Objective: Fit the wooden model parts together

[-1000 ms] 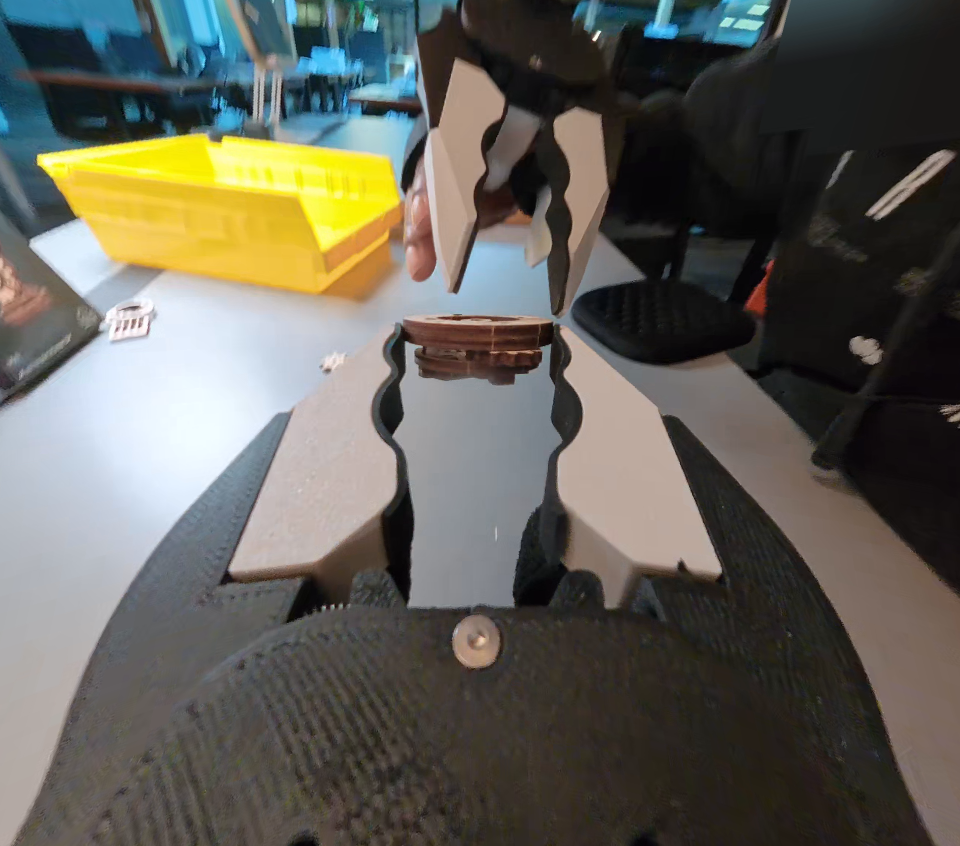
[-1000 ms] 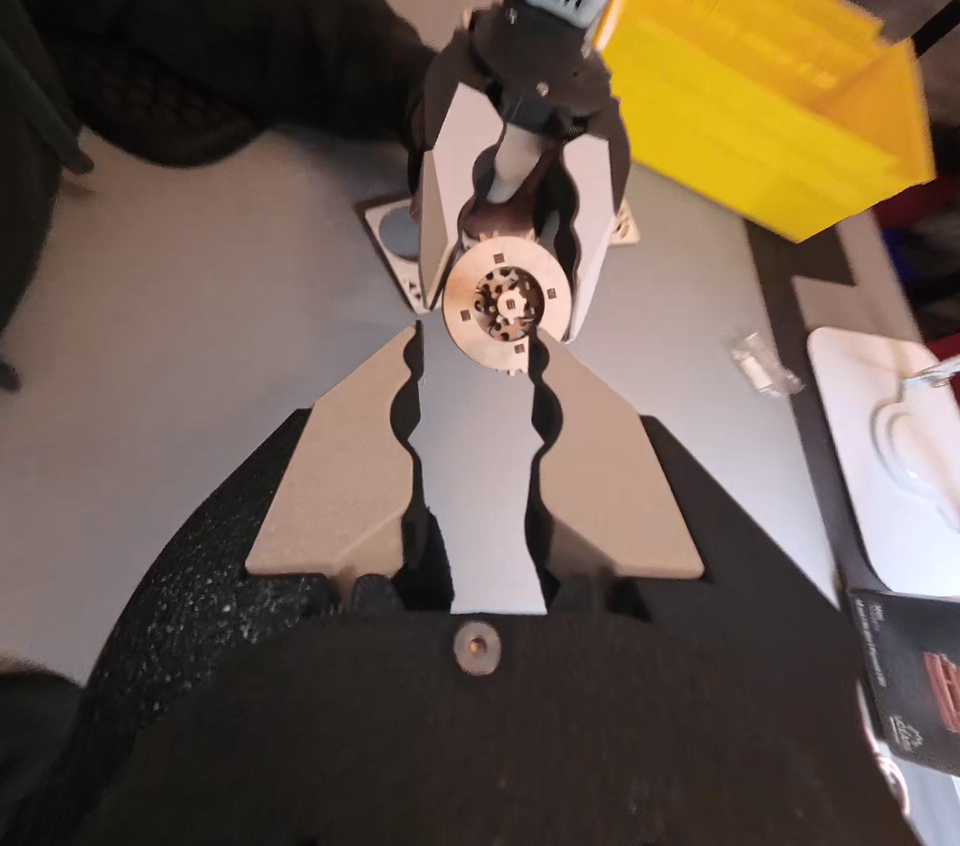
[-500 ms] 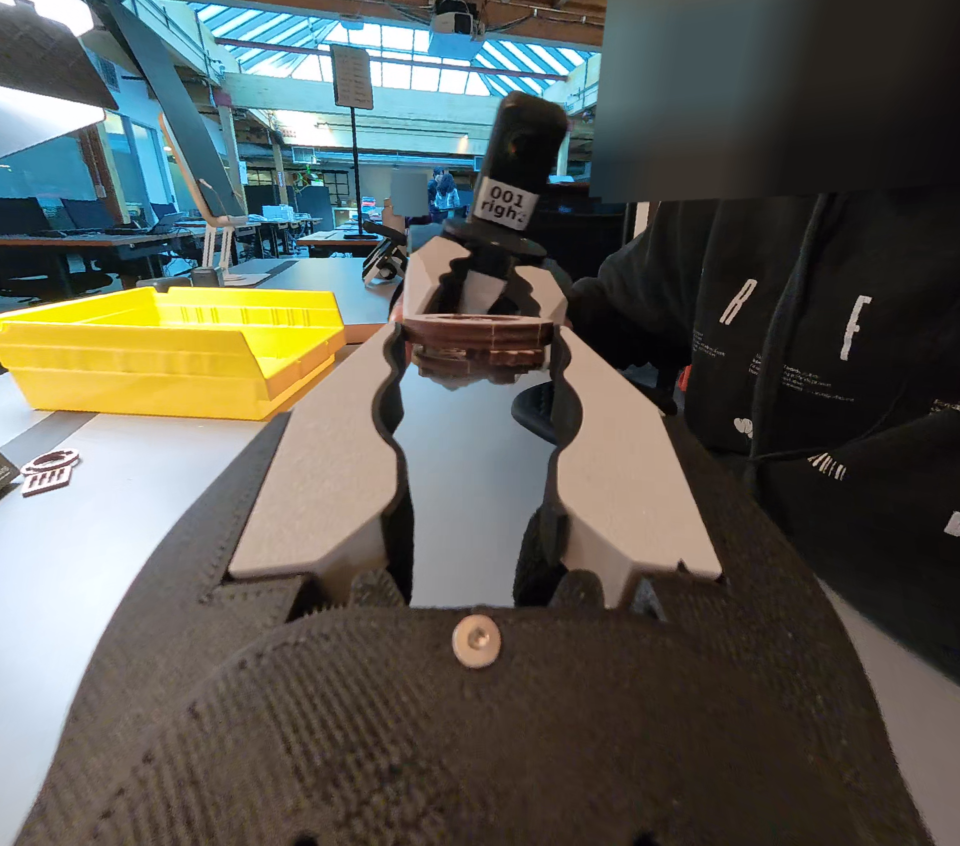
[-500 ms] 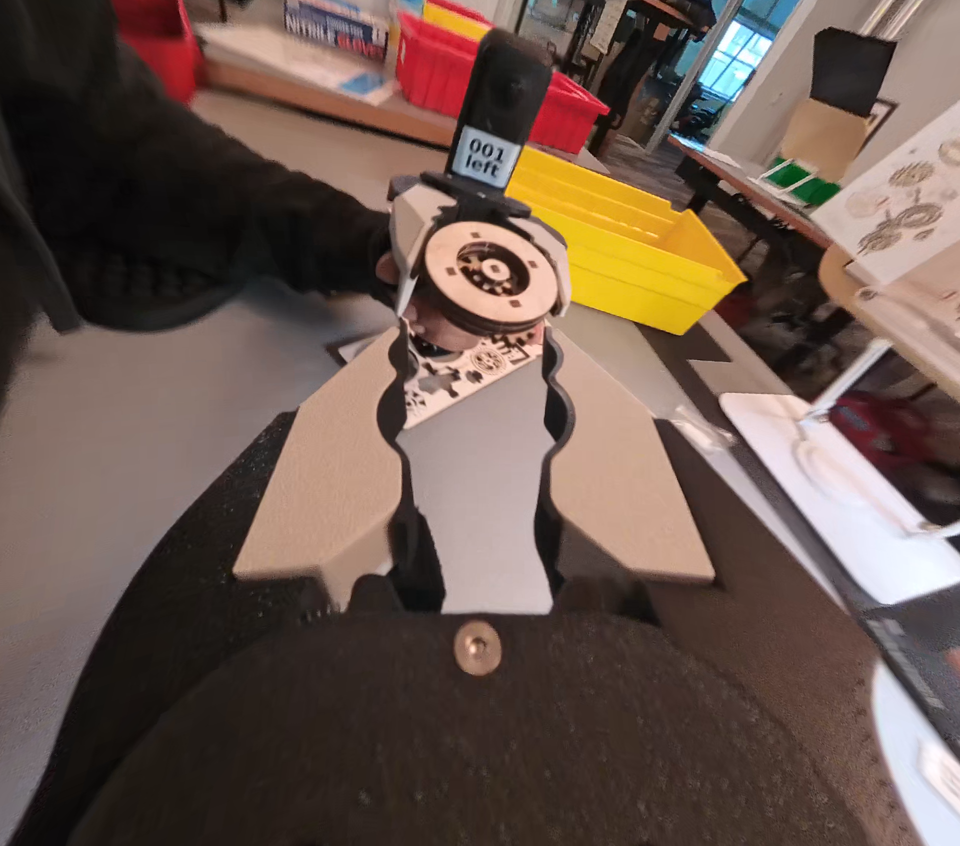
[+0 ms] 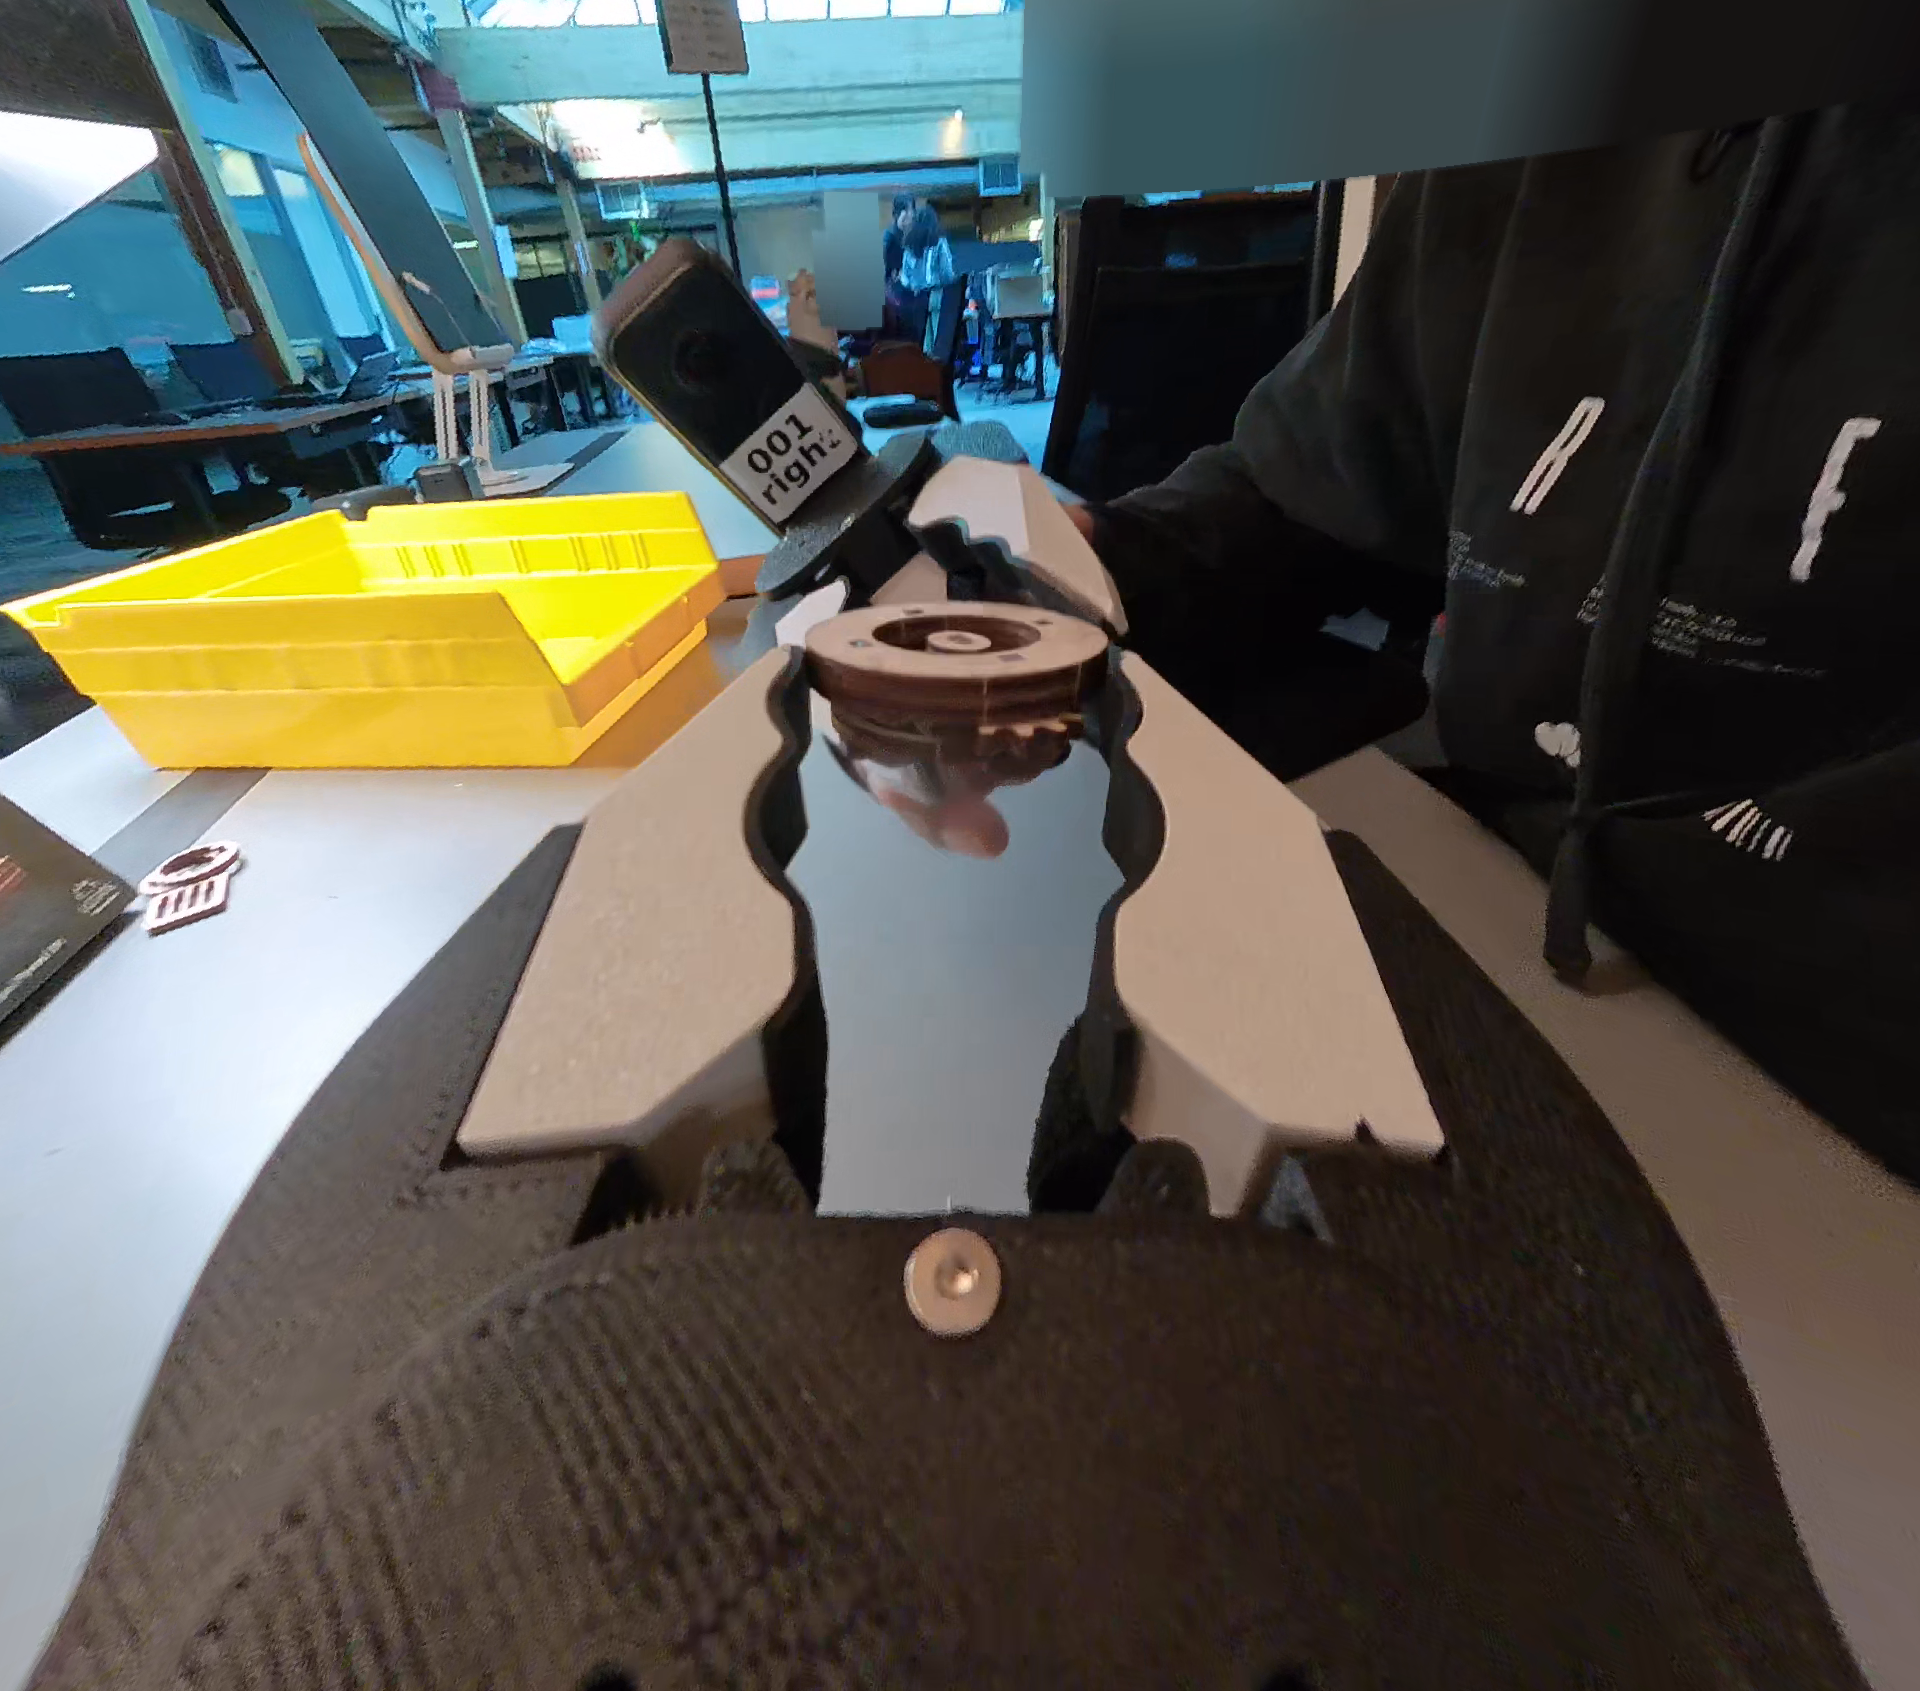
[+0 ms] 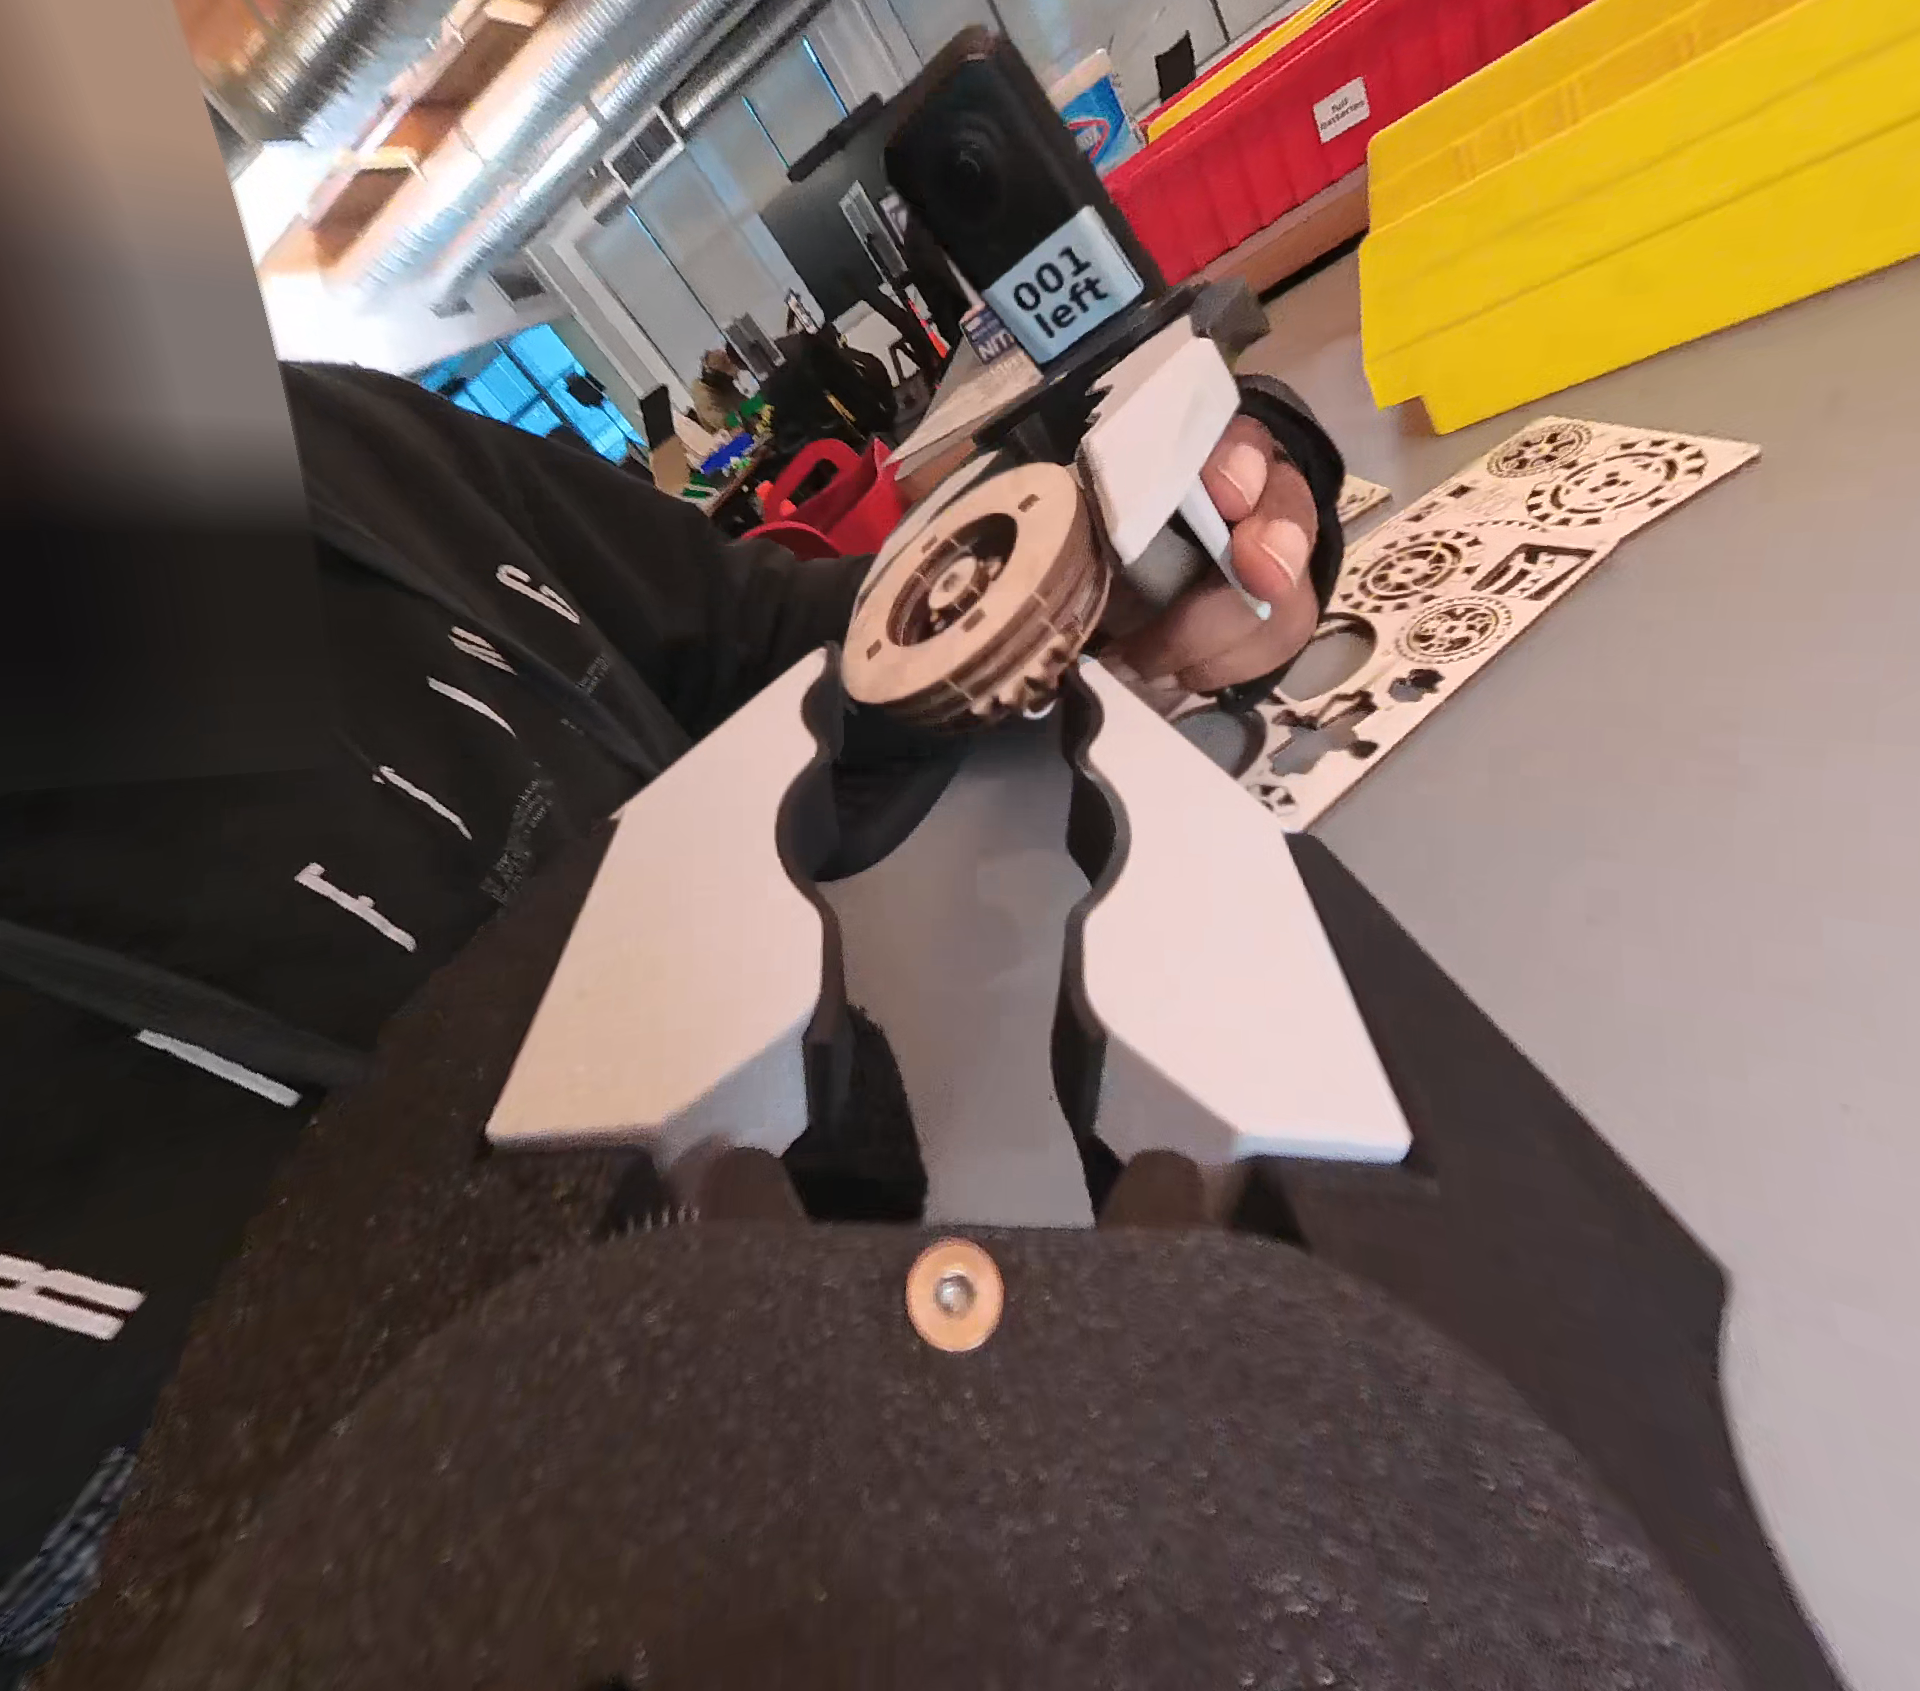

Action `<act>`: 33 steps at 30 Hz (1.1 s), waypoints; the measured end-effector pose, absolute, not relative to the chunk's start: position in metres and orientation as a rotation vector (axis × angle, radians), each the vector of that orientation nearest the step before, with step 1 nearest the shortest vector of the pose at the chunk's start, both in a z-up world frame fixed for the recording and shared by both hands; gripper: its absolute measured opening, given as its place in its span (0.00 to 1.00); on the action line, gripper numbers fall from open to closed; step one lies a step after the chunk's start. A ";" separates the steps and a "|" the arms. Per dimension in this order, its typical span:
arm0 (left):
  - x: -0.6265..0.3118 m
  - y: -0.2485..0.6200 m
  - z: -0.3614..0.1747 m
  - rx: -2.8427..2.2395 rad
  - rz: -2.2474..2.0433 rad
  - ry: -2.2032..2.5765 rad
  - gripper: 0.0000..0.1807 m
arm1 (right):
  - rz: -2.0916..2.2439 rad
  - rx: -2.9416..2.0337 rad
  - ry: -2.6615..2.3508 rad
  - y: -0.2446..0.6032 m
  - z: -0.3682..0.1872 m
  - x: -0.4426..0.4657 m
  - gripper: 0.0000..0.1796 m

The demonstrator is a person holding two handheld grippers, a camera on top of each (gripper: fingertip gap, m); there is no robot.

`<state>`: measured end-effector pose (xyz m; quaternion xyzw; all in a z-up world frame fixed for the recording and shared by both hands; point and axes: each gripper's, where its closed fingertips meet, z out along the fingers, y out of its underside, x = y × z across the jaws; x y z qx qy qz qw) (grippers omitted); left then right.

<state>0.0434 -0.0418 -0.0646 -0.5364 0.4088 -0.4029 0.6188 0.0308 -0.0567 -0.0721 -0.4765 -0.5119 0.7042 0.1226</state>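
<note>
A round wooden gear assembly (image 5: 956,665), made of stacked discs with a toothed layer underneath, is clamped flat between the fingertips of my left gripper (image 5: 956,680), above the grey table. In the right wrist view the same assembly (image 6: 977,602) is tilted, still held by the left gripper (image 6: 997,540). My right gripper (image 6: 951,685) faces it with its jaws apart. Its tips sit at the assembly's lower edge, and I cannot tell whether they touch it. The right gripper's fingers (image 5: 1023,514) show just behind the assembly in the left wrist view.
A yellow bin (image 5: 364,602) stands on the table (image 5: 312,966) at the left. A pale wooden sheet with cut-out parts (image 6: 1507,561) lies past the grippers. A small loose wooden part (image 5: 192,883) and a dark booklet (image 5: 42,914) lie nearby. A person in a black hoodie (image 5: 1662,602) is close on the right. The tips of both grippers are at nearly the same place.
The right gripper has come down from above the assembly to face it closely, still open. Both views have tilted up off the table. The left gripper has kept hold of the assembly.
</note>
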 end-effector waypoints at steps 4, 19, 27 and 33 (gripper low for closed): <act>0.044 -0.039 -0.071 -1.272 -0.859 0.970 0.30 | 2.126 -1.422 -1.436 -0.051 -0.072 0.034 0.20; 0.057 -0.032 -0.075 -1.356 -0.819 0.930 0.32 | 2.234 -1.294 -1.339 -0.049 -0.069 0.039 0.20; 0.048 -0.025 -0.073 -1.328 -0.644 0.939 0.32 | 1.895 -1.222 -1.417 -0.032 -0.068 0.043 0.23; 0.043 -0.022 -0.071 -1.305 -0.623 0.915 0.32 | 1.692 -1.133 -1.459 -0.031 -0.062 0.047 0.25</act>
